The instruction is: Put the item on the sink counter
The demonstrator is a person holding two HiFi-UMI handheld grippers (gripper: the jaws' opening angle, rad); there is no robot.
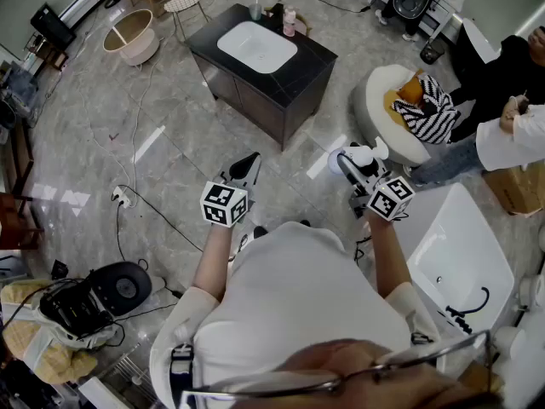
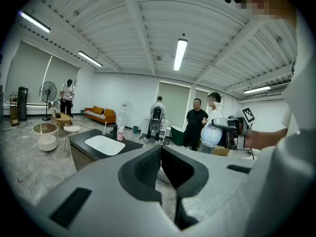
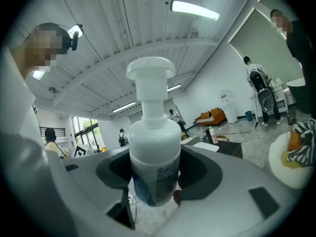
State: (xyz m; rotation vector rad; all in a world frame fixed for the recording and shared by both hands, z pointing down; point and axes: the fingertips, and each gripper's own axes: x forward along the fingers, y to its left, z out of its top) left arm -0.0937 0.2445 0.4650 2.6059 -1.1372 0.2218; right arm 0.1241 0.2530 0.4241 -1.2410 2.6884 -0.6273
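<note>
A white pump bottle (image 3: 154,147) with a bluish label stands upright between the jaws of my right gripper (image 3: 154,174), which is shut on its body. In the head view the bottle (image 1: 356,154) sits in the right gripper (image 1: 347,162), held at chest height over the floor. My left gripper (image 1: 249,164) is beside it, shut and empty, and in its own view the left gripper (image 2: 160,164) has its pads touching. The sink counter (image 1: 306,54), a black vanity with a white basin, stands a few steps ahead. The counter also shows small in both gripper views (image 2: 81,138) (image 3: 232,147).
Small bottles (image 1: 289,20) stand at the counter's back edge. A round white seat with striped cloth (image 1: 409,100) is at the right, with a white bathtub (image 1: 464,245) nearer. A cable and socket strip (image 1: 123,197) lie on the floor at left. People (image 1: 511,100) stand at the upper right.
</note>
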